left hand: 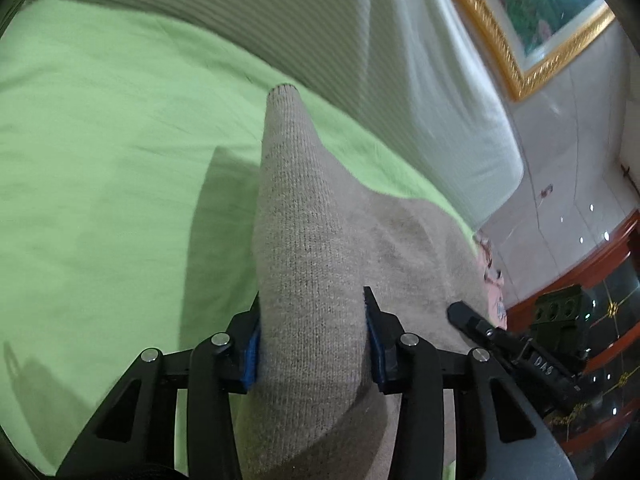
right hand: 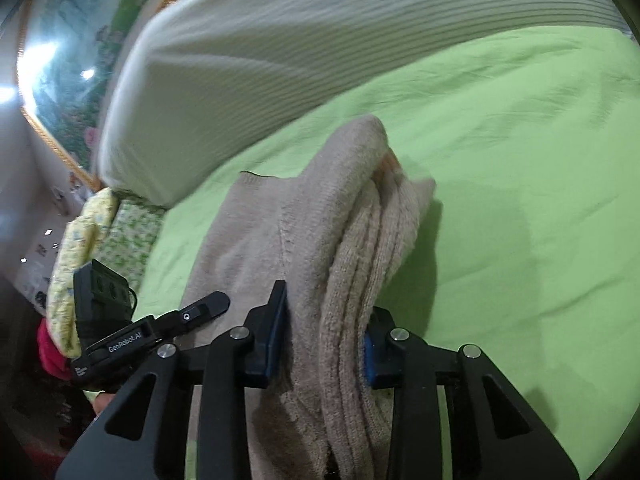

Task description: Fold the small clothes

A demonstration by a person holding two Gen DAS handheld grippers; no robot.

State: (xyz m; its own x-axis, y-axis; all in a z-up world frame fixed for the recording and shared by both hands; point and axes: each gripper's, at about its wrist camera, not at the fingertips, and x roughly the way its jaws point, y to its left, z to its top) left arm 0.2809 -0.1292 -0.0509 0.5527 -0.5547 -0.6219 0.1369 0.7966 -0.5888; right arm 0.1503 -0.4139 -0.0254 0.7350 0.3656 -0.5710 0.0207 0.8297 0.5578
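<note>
A beige knitted sweater (left hand: 312, 248) lies partly on the green bedsheet (left hand: 100, 140), and both grippers hold it. My left gripper (left hand: 312, 320) is shut on a thick fold of the sweater that stands up between its blue pads. My right gripper (right hand: 324, 312) is shut on a bunched, layered edge of the same sweater (right hand: 352, 216), lifted off the sheet (right hand: 520, 160). The right gripper (left hand: 480, 324) shows at the right of the left wrist view, and the left gripper (right hand: 192, 312) shows at the left of the right wrist view.
A large white ribbed pillow (left hand: 280, 20) lies across the far side of the bed, also in the right wrist view (right hand: 280, 40). A gold-framed picture (left hand: 540, 20) hangs on the wall. A floral cloth (right hand: 80, 248) lies at the bed's edge. Red wooden furniture (left hand: 592, 272) stands beyond.
</note>
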